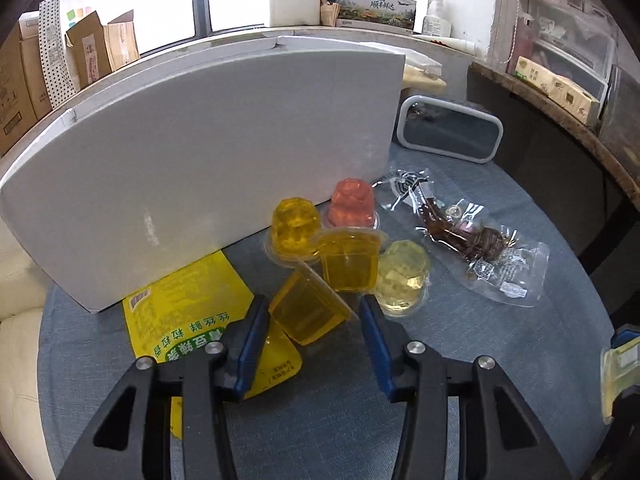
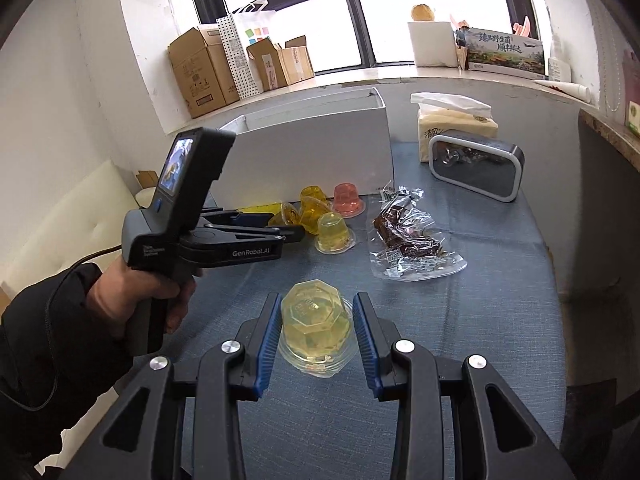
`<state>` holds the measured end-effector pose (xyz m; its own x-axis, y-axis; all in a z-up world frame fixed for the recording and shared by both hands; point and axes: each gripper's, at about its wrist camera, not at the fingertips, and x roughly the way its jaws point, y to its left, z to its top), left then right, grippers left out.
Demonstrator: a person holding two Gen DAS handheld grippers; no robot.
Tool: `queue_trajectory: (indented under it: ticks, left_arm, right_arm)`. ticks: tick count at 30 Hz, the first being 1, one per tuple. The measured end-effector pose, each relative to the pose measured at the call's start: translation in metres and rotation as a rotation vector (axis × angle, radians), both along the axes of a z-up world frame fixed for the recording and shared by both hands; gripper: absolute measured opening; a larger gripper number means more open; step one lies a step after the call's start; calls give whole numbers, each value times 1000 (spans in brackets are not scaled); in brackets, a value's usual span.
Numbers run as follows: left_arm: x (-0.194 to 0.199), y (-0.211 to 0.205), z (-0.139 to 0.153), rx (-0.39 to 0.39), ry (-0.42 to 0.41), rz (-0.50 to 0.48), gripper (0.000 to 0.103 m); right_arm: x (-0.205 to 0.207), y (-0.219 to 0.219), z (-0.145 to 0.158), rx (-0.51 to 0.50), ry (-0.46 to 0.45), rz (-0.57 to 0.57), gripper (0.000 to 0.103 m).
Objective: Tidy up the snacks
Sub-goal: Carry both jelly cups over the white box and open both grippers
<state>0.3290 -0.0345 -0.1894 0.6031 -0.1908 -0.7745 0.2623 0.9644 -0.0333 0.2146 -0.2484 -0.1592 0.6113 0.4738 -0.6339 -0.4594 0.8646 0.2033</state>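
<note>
My left gripper [image 1: 310,312] is open around a tipped amber jelly cup [image 1: 308,308], its fingers apart from it. Behind it stand amber [image 1: 348,260], yellow [image 1: 294,228], pink [image 1: 352,204] and pale yellow [image 1: 402,276] jelly cups, next to a yellow snack bag [image 1: 192,308] and a clear packet of dark snack [image 1: 464,236]. A white box [image 1: 200,168] stands behind them. My right gripper [image 2: 316,320] is shut on a pale yellow jelly cup [image 2: 316,324] over the blue cloth. The left gripper also shows in the right wrist view [image 2: 280,226].
A grey-framed clock [image 2: 476,170] and a tissue pack [image 2: 452,124] stand at the table's back right. Cardboard boxes [image 2: 204,72] and a printed carton [image 2: 506,52] sit on the windowsill. A dark counter [image 1: 560,128] borders the right side.
</note>
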Motion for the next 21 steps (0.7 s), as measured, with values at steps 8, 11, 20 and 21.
queue_trajectory:
  ticks: [8,11,20,21]
  left_arm:
    - [-35,21,37,-142,-72,11,51]
    - [-50,35,61,-214,-119,25,51]
    - [-55,80,138,-282,-270,73,51]
    - [-49,83,145,-272,-285,77,51]
  right_arm:
    - [6,12,11,-6,-19,18,39]
    - [18,20,20,13,-22,36,39]
    - [78,61,69,23,-110,93,39]
    - [89,67,77,23,-124,99,39]
